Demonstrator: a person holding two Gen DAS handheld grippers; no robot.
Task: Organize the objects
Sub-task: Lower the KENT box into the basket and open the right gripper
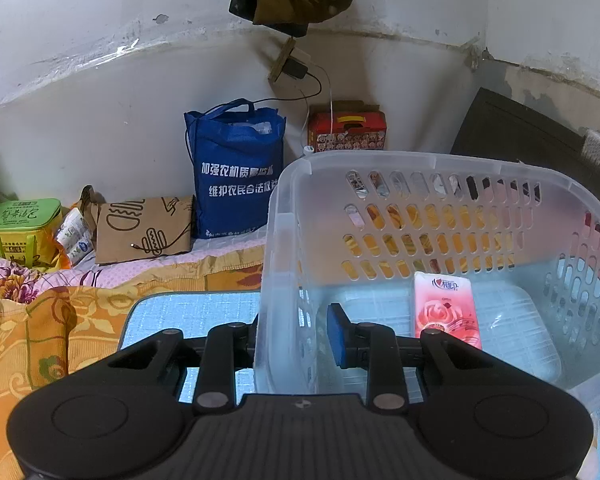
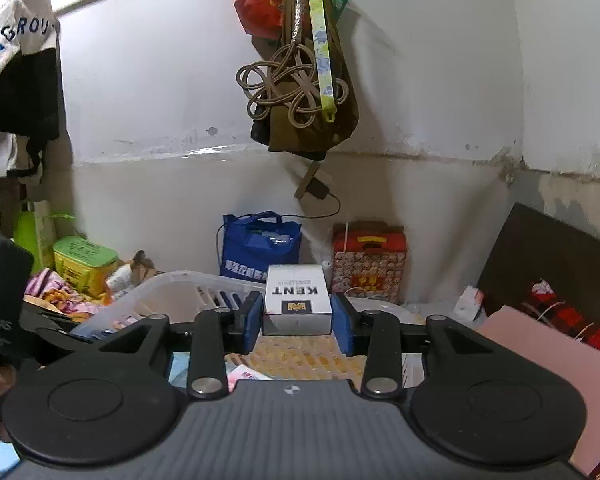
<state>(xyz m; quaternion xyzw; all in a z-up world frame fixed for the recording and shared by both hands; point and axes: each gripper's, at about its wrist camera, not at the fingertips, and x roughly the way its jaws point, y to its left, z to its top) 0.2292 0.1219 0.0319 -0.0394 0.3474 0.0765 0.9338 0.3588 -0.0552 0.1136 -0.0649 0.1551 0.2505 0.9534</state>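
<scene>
A clear plastic basket [image 1: 440,168] with slotted walls stands on a light blue mat [image 1: 204,316]. A pink tissue pack [image 1: 448,304] lies inside it. My left gripper [image 1: 296,332] straddles the basket's left wall, one blue pad inside, and is shut on that wall. My right gripper [image 2: 298,314] is shut on a white KENT box [image 2: 298,300] and holds it in the air above the basket [image 2: 172,292], which shows below and to the left.
A blue tote bag [image 1: 236,172], a red patterned box [image 1: 348,128], a brown paper bag [image 1: 144,228] and a green tin [image 1: 22,224] stand along the wall on a floral bedspread [image 1: 40,320]. A dark board [image 1: 516,136] leans at the right. Bags hang on the wall [image 2: 304,80].
</scene>
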